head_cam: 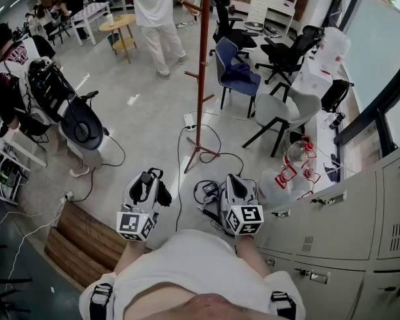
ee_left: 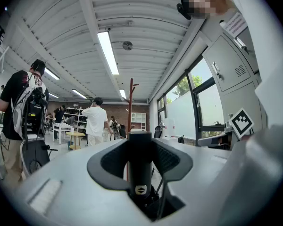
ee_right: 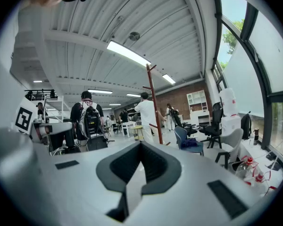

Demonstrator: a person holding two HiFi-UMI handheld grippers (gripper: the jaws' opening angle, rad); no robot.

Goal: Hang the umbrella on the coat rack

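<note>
Grippers side by side, near level: left gripper point(head_cam: 150, 177) fingers point(ee_left: 112, 162) tight on umbrella point(ee_left: 140, 166), right gripper point(head_cam: 232, 179) fingers point(ee_right: 123, 165) together.

Coat rack point(head_cam: 201, 79) was red-brown; umbrella point(ee_left: 140, 168) blk; left gripper point(head_cam: 150, 179) grey w/ blk-white sq. markers; chair point(head_cam: 240, 79) blue; round table point(head_cam: 118, 23) yellow; floor point(head_cam: 147, 112) grey.

Black umbrella point(ee_left: 140, 164) gripped; red rack point(head_cam: 201, 79) upright

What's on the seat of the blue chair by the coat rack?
A dark, crumpled bundle of fabric lies on the seat of the blue chair. Whatever is under or inside the bundle is covered.
</note>
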